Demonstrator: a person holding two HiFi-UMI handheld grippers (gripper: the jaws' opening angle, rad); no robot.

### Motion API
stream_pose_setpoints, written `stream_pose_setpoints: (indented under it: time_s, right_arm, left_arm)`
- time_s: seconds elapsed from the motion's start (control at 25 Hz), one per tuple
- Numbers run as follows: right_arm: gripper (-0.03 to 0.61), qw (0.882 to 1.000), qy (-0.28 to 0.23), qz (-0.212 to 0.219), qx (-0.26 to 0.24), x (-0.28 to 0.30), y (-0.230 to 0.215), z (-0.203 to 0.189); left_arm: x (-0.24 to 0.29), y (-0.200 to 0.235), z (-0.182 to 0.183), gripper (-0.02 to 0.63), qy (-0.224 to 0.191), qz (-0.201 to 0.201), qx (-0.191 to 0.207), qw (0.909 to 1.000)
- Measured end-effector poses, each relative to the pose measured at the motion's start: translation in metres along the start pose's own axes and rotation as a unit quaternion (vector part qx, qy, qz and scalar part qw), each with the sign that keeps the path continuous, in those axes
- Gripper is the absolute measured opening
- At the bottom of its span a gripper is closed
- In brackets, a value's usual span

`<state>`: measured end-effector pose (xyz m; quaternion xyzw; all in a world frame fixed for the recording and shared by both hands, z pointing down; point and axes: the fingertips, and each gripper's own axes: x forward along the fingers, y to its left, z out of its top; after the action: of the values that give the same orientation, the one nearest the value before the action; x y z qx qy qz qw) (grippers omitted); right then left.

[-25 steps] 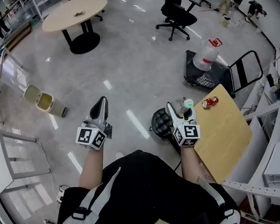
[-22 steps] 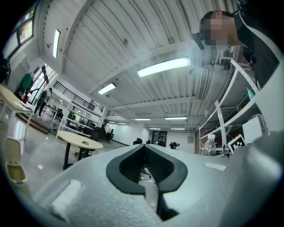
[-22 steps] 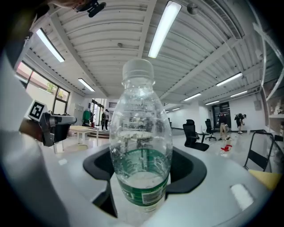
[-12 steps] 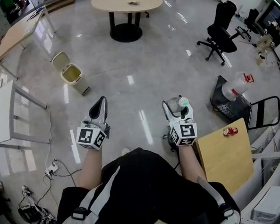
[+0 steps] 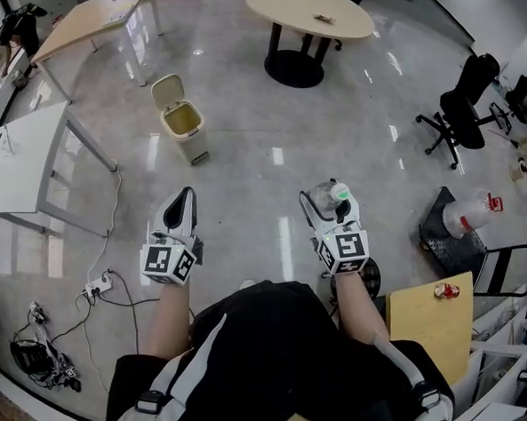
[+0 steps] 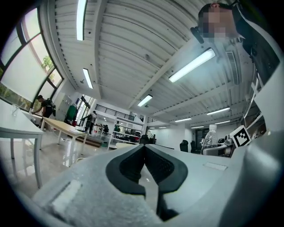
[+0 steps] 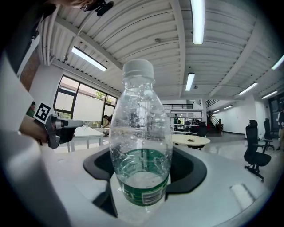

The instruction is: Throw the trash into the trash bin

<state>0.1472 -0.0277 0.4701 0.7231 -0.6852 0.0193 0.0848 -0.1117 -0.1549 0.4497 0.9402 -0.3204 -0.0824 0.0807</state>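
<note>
A clear plastic bottle (image 5: 332,196) with a white cap and green label stands upright between the jaws of my right gripper (image 5: 330,205), which is shut on it. In the right gripper view the bottle (image 7: 140,146) fills the middle, pinched low on its body by the right gripper (image 7: 144,166). My left gripper (image 5: 182,210) is held out level beside it, shut with nothing in it; the left gripper's (image 6: 144,148) tips meet. The cream trash bin (image 5: 185,123) stands on the floor ahead and a little left, lid up, well beyond both grippers.
A round table (image 5: 309,11) stands behind the bin and a white table (image 5: 20,158) at the left. Cables and a power strip (image 5: 95,287) lie at lower left. At the right are an office chair (image 5: 463,117), a cart with a water jug (image 5: 469,219) and a wooden board (image 5: 431,324) bearing a red can (image 5: 445,290).
The whole scene has swung right in the head view: the bin went from far left to the upper middle. Both grippers keep their pose, the bottle still in the right one.
</note>
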Motion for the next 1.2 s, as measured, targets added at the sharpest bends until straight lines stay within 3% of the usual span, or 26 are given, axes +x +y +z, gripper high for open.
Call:
stream_pose_setpoints:
  time_s: [0.44, 0.76, 1.2]
  right_arm:
    - [0.328, 0.997, -0.012, 0.072, 0.012, 0.084, 0.004, 0.002]
    - [0.327, 0.994, -0.021, 0.107, 0.03, 0.153, -0.044, 0.009]
    - [0.327, 0.985, -0.008, 0.164, 0.052, 0.212, -0.083, -0.009]
  left_arm:
    - [0.016, 0.034, 0.0, 0.0, -0.002, 0.063, 0.01, 0.998]
    - [0.074, 0.048, 0.016, 0.0, -0.028, 0.108, 0.027, 0.9934]
    - [0.127, 0.029, -0.002, 0.002, -0.003, 0.132, 0.034, 0.9906]
